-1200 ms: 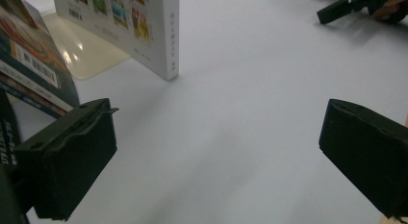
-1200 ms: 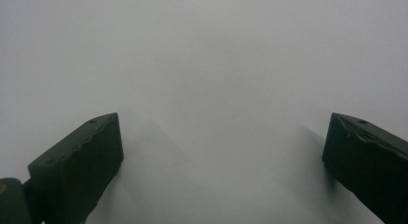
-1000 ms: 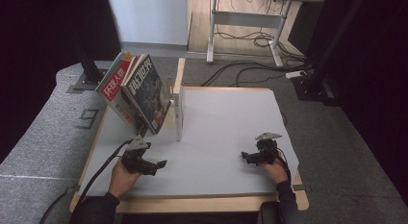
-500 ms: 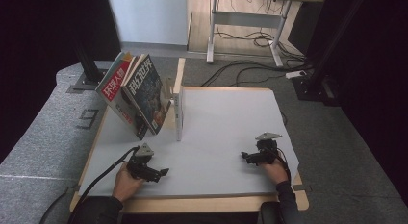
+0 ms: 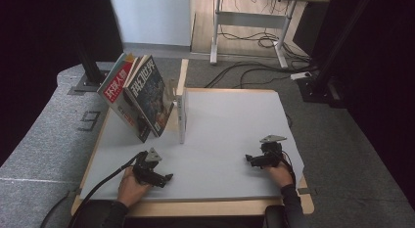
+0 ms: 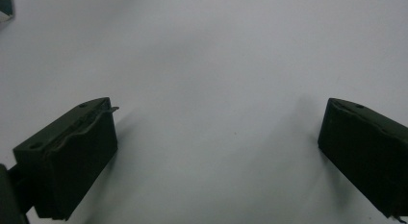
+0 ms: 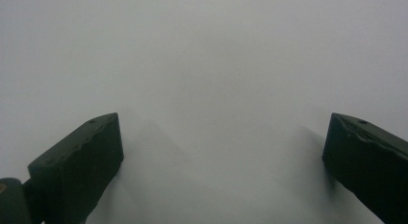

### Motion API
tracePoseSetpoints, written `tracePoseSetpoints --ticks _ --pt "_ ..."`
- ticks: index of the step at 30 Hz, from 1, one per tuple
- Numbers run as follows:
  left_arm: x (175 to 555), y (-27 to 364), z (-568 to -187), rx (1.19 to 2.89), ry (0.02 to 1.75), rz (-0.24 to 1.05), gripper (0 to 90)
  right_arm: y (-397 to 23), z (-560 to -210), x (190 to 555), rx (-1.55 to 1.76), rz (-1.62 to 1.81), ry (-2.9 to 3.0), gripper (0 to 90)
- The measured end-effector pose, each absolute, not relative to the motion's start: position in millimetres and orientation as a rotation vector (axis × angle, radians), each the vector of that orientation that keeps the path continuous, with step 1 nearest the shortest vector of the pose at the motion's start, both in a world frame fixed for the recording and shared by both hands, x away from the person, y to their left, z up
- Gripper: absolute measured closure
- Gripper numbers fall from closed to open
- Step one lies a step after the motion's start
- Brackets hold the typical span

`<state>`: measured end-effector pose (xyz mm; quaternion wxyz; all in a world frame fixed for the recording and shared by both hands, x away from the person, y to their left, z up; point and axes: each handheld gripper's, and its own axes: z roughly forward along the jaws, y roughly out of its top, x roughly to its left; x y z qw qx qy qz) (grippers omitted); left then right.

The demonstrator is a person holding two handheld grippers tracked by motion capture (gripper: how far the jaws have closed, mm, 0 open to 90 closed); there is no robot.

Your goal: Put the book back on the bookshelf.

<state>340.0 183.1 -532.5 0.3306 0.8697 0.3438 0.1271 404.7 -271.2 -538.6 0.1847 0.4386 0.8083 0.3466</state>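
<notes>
The magazines [image 5: 139, 98] lean against a white upright divider [image 5: 181, 115] at the bench's [image 5: 230, 120] far-left corner. They are probably light, floppy and glossy; grip them near the spine. Both the left hand-held gripper [image 5: 166, 178] and the right hand-held gripper [image 5: 248, 159] rest low near the front edge, jaws spread wide, empty.

Your left gripper [image 5: 168, 178] has moved across the counter [image 5: 225, 125]. One second ago it lay nearer the left edge, its fingers aimed toward the centre. Half a second ago it had drawn back toward you, to the near edge. Now it sits slightly further right along that near edge, with your left hand [image 5: 130, 185] behind it and its cable [image 5: 105, 179] trailing off to the left. Its jaws stand wide apart over bare counter.
</notes>
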Motion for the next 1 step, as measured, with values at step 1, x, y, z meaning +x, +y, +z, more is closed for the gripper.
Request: tracePoseSetpoints --ticks 1 --pt "340.0 183.0 -532.5 2.274 0.898 0.332 0.0 -271.1 -538.6 404.7 1.237 0.977 2.278 0.0"
